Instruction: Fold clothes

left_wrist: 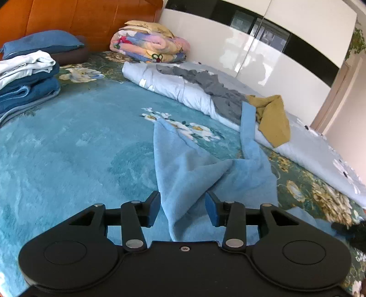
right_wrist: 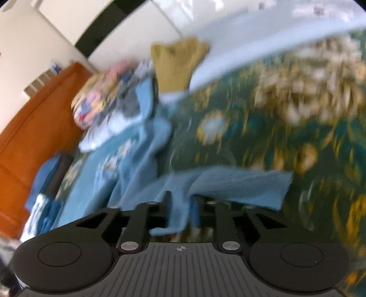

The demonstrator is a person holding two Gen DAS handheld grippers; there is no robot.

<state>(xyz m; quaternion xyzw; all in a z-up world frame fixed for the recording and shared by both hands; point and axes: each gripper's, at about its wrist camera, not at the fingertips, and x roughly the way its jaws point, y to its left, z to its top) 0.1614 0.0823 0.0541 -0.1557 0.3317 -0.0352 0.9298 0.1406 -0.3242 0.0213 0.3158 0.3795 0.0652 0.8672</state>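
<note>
A light blue fleece garment [left_wrist: 205,169] lies crumpled on the blue floral bedspread [left_wrist: 80,141]. My left gripper [left_wrist: 183,209] stands open, its blue-padded fingers either side of a fold of the garment without pinching it. The right wrist view is blurred by motion. There my right gripper [right_wrist: 180,208] is shut on an edge of the same light blue garment [right_wrist: 240,182], which hangs out to the right of the fingers and trails back to the left.
Folded blue and white clothes [left_wrist: 27,77] are stacked at the far left. A rolled floral quilt [left_wrist: 148,43] sits by the orange headboard [left_wrist: 80,18]. A pale duvet [left_wrist: 183,89] carries grey [left_wrist: 217,91] and mustard [left_wrist: 272,116] garments. White wardrobes [left_wrist: 263,52] stand behind.
</note>
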